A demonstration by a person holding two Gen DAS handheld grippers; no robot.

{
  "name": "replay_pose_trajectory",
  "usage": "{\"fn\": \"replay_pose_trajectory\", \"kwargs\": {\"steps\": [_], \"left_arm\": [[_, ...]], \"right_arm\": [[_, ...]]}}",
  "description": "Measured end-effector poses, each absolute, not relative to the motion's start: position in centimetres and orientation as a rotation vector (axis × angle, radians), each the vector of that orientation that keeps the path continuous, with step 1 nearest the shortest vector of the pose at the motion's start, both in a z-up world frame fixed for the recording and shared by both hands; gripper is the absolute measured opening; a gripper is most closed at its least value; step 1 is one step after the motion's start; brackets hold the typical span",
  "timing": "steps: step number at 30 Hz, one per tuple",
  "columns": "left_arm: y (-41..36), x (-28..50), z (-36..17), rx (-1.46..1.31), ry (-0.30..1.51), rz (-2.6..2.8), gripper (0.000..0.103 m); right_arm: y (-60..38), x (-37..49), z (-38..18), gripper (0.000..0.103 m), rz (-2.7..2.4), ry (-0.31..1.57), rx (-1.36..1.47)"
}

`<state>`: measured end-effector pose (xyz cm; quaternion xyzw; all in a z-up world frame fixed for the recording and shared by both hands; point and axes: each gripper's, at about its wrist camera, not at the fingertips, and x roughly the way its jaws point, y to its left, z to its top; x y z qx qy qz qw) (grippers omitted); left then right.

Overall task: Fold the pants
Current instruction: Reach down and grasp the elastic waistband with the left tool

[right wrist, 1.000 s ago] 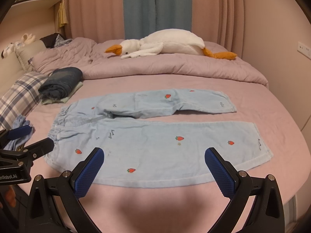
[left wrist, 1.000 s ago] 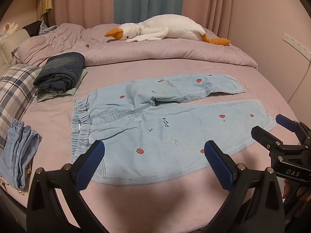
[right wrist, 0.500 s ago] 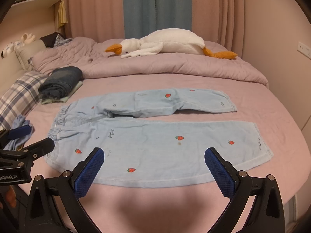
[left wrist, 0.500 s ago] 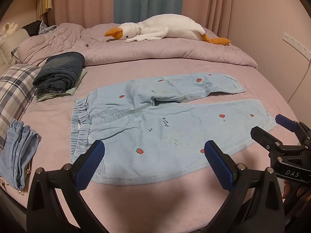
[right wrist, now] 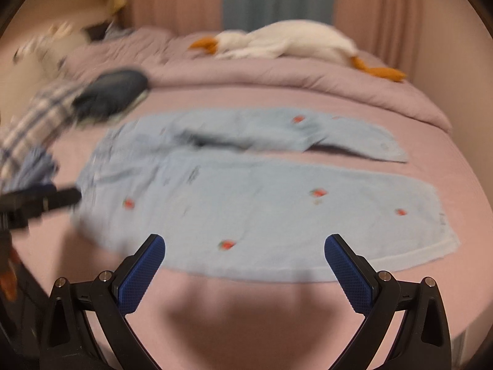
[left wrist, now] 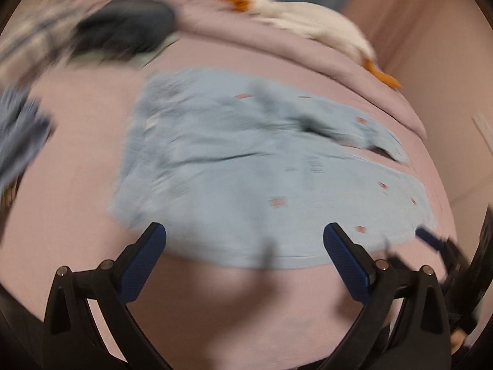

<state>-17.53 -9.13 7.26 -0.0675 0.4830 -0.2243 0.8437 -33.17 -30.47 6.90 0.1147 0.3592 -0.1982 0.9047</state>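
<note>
Pants: light blue denim pants (right wrist: 252, 203) printed with small red strawberries are laid flat on the pink bed sheet (right wrist: 246, 317).
Long axis: the pants run across both views, with the waistband (right wrist: 92, 166) to the left and the leg hems (right wrist: 443, 225) to the right.
Legs: the near leg is stretched out straight; the far leg (right wrist: 308, 135) is shorter in view, creased near the crotch, and parted from the near one by a strip of sheet.
Near edge: bare sheet is seen between the lower edge of the pants and both tools.
Right edge: the hems end just short of the bed's right side.
Neighbours: a folded dark garment (right wrist: 111, 95) lies beyond the waistband, a crumpled blue garment (left wrist: 18, 135) to the left, and a plush goose (right wrist: 289, 43) on the duvet (right wrist: 277, 74) at the back.
Left gripper (left wrist: 245, 259): the jaws are spread wide and nothing is held; it is placed over the near edge by the waist end.
Right gripper (right wrist: 245, 265): it is likewise spread wide and empty, above bare sheet just before the near leg.
Sharpness: both views are motion-blurred, the left one heavily.
</note>
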Motion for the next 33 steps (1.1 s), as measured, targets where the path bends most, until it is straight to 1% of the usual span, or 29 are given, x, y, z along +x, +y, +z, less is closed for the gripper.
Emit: {"fn": "replay_pose_trajectory", "kwargs": {"steps": [2, 3, 7, 8, 10, 11, 12, 13, 15, 16, 17, 18, 19, 20, 21, 23, 25, 26, 28, 30, 31, 32, 33], "left_arm": [[-6.5, -16.6, 5.7, -0.224, 1.053, -0.417, 0.102], [-5.5, -16.3, 5.0, -0.26, 1.072, -0.396, 0.101], [-3.3, -15.2, 2.6, -0.457, 1.131, -0.393, 0.101], [-3.4, -15.1, 2.6, -0.469, 1.115, -0.396, 0.101], [-4.0, -14.6, 2.9, -0.469, 1.079, -0.39, 0.097], [-4.3, -14.3, 2.9, -0.468, 1.074, -0.387, 0.089], [-4.6, -14.0, 2.9, -0.467, 1.069, -0.385, 0.074], [-5.0, -13.4, 2.8, -0.446, 1.072, -0.359, 0.068], [-5.0, -12.6, 2.6, -0.432, 1.069, -0.335, 0.036], [-4.7, -12.3, 2.3, -0.437, 1.07, -0.349, 0.033], [-4.3, -12.2, 2.2, -0.445, 1.069, -0.356, 0.031], [-4.0, -12.3, 2.3, -0.443, 1.059, -0.359, 0.029], [-3.6, -12.8, 2.5, -0.423, 1.043, -0.354, 0.029], [-3.1, -13.2, 2.7, -0.419, 1.027, -0.351, 0.029], [-2.8, -13.5, 3.0, -0.418, 1.01, -0.352, 0.029], [-2.4, -13.8, 3.5, -0.397, 0.991, -0.351, 0.029], [-2.9, -13.5, 3.1, -0.311, 1.01, -0.345, 0.032], [-2.8, -13.4, 2.7, -0.302, 1.027, -0.331, 0.036], [-2.3, -13.2, 2.2, -0.312, 1.053, -0.328, 0.04], [-2.1, -13.4, 3.0, -0.268, 1.047, -0.295, 0.054], [-1.9, -13.8, 4.0, -0.214, 1.012, -0.268, 0.057], [-1.7, -14.0, 4.8, -0.188, 0.975, -0.269, 0.057], [-1.7, -14.2, 5.6, -0.167, 0.938, -0.276, 0.058]], "right_arm": [[-28.7, -32.1, 5.2, 0.103, -0.308, 0.826, 0.214], [-28.3, -32.1, 4.7, 0.103, -0.278, 0.902, 0.22], [-25.5, -29.9, 2.5, 0.103, -0.2, 0.946, 0.078], [-25.0, -29.4, 2.1, 0.103, -0.191, 0.94, 0.026], [-23.4, -28.3, 1.3, 0.101, -0.172, 0.916, -0.086], [-22.5, -27.9, 1.0, 0.096, -0.164, 0.904, -0.154], [-21.9, -27.8, 0.9, 0.088, -0.158, 0.893, -0.196], [-21.2, -27.4, 0.8, 0.085, -0.159, 0.885, -0.275], [-20.0, -26.9, 0.6, 0.072, -0.165, 0.84, -0.358], [-19.5, -26.6, 0.9, 0.067, -0.17, 0.818, -0.411], [-19.1, -26.2, 0.7, 0.049, -0.17, 0.809, -0.435], [-18.7, -25.8, 0.6, 0.024, -0.154, 0.811, -0.455], [-18.2, -25.4, 0.7, 0.016, -0.128, 0.823, -0.475], [-17.4, -25.4, 0.6, 0.016, -0.136, 0.82, -0.505], [-16.9, -25.4, 0.6, 0.013, -0.14, 0.818, -0.532], [-15.9, -25.8, 1.4, 0.013, -0.129, 0.811, -0.565], [-16.0, -26.5, 2.3, 0.013, -0.104, 0.813, -0.539], [-16.0, -26.2, 2.2, 0.013, -0.108, 0.827, -0.561], [-15.7, -26.1, 1.2, 0.013, -0.086, 0.875, -0.581], [-15.7, -25.9, 0.9, 0.017, -0.089, 0.876, -0.567], [-15.9, -25.9, 1.1, 0.019, -0.08, 0.883, -0.549], [-16.4, -25.9, 1.6, 0.024, -0.061, 0.89, -0.511], [-17.1, -26.1, 2.3, 0.027, -0.028, 0.898, -0.443]]}}
